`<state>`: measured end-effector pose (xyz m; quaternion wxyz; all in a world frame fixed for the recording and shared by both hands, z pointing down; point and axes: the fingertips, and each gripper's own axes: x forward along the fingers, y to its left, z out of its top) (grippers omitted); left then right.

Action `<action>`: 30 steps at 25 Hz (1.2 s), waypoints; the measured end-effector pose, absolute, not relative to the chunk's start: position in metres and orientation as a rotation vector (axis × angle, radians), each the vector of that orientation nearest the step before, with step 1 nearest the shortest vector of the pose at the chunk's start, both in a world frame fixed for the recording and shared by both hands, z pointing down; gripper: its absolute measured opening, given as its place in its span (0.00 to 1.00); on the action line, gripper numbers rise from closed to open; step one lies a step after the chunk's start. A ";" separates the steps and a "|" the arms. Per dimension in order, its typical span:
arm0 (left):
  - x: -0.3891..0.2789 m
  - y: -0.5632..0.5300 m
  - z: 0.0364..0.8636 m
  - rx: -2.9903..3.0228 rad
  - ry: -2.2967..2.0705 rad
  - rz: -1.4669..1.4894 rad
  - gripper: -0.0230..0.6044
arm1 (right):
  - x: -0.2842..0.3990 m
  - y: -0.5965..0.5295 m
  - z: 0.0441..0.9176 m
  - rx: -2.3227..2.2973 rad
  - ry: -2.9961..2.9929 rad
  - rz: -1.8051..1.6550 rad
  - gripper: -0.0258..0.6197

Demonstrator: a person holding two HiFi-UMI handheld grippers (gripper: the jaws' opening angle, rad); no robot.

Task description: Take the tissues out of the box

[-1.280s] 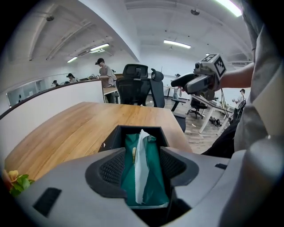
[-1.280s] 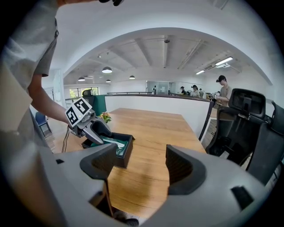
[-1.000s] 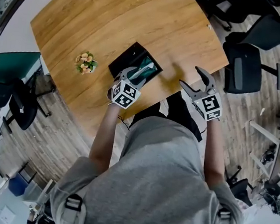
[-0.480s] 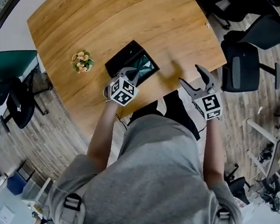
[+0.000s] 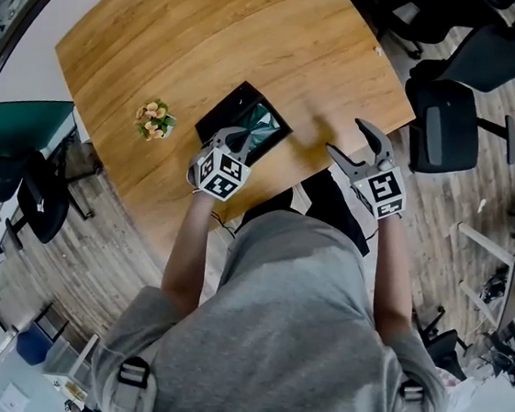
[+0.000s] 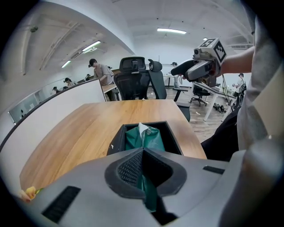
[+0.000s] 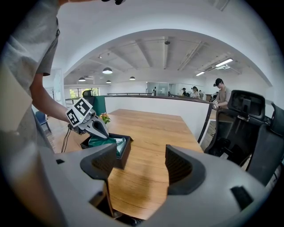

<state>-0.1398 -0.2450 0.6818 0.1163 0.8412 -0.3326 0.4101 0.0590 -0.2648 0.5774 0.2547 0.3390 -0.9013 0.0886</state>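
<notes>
A black box (image 5: 221,106) lies on the wooden table, with a green tissue pack (image 5: 267,124) inside it. A white tissue (image 6: 143,129) sticks up from the pack. My left gripper (image 6: 143,153) points down into the box's near end. Its jaws have just been closing and are now shut on the green wrapper (image 6: 143,141), which shows between the pads. In the head view the left gripper (image 5: 239,136) sits over the box's near edge. My right gripper (image 5: 343,136) hovers open to the right of the box, above the table's edge, with nothing between its fingers (image 7: 181,164).
A small bunch of flowers (image 5: 156,118) stands on the table left of the box. Office chairs (image 5: 445,120) stand beyond the table's right edge. A low white partition (image 7: 155,108) runs along the table's far side, with people at desks beyond it.
The left gripper's jaws, open over the box a second ago, have come together on the green pack. The right gripper has stayed where it was.
</notes>
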 end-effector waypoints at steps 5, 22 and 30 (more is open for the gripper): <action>-0.137 -0.245 0.666 2.491 -0.998 1.194 0.07 | 0.060 -0.266 0.571 0.937 -2.459 0.231 0.59; -0.144 -0.243 0.617 2.535 -1.142 1.194 0.07 | 0.037 -0.254 0.564 0.849 -2.529 0.180 0.59; -0.144 -0.232 0.593 2.523 -1.218 1.235 0.07 | 0.049 -0.243 0.556 0.844 -2.573 0.192 0.59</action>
